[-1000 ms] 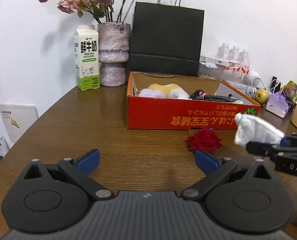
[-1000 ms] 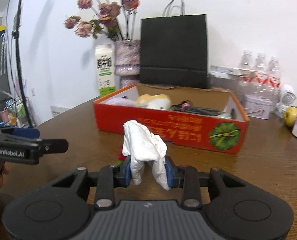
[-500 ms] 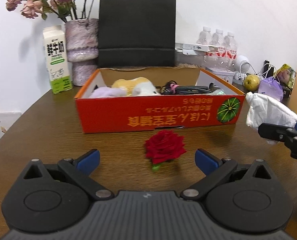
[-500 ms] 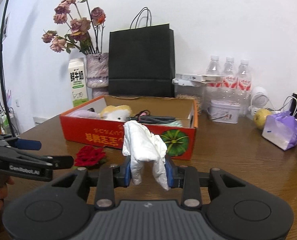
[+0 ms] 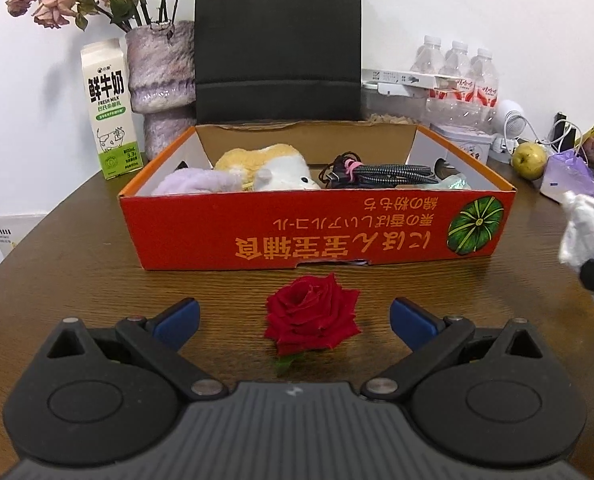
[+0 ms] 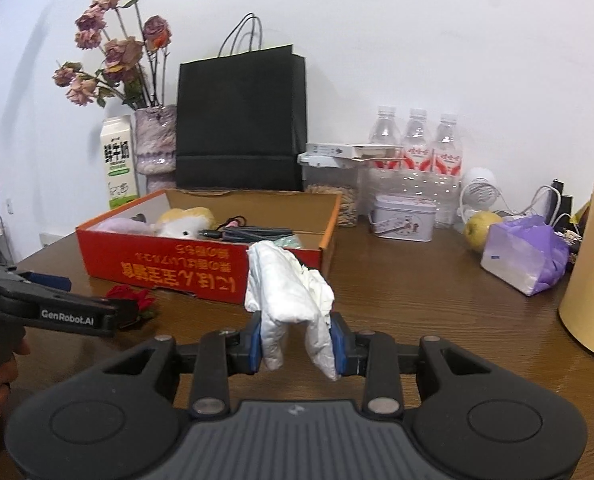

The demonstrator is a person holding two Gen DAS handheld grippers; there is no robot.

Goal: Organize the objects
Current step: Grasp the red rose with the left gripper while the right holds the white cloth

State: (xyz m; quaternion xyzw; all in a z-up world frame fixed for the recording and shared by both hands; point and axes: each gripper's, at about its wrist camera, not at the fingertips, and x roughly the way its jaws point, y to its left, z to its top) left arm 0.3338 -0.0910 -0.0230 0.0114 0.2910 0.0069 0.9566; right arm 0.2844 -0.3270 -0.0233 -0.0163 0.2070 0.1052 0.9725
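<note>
A red rose head (image 5: 311,315) lies on the brown table just in front of an orange cardboard box (image 5: 317,236). My left gripper (image 5: 295,316) is open, with its blue fingertips on either side of the rose, not touching it. The box holds a plush toy (image 5: 273,166), a purple cloth (image 5: 195,184) and a coiled cable (image 5: 377,170). My right gripper (image 6: 296,346) is shut on a crumpled white cloth (image 6: 287,296) and holds it above the table, right of the box's front corner. The cloth also shows at the right edge of the left wrist view (image 5: 587,232).
Behind the box (image 6: 201,256) stand a black paper bag (image 5: 277,40), a vase of dried flowers (image 5: 159,76) and a milk carton (image 5: 109,108). Water bottles (image 6: 417,168), a tin (image 6: 403,222), a pear (image 6: 479,224) and a purple bag (image 6: 525,254) crowd the right. A tan object (image 6: 593,264) stands at far right.
The left gripper has swung right and moved up to the rose, which now sits between its open fingers. The right gripper with the cloth has shifted right, away from the box's middle.
</note>
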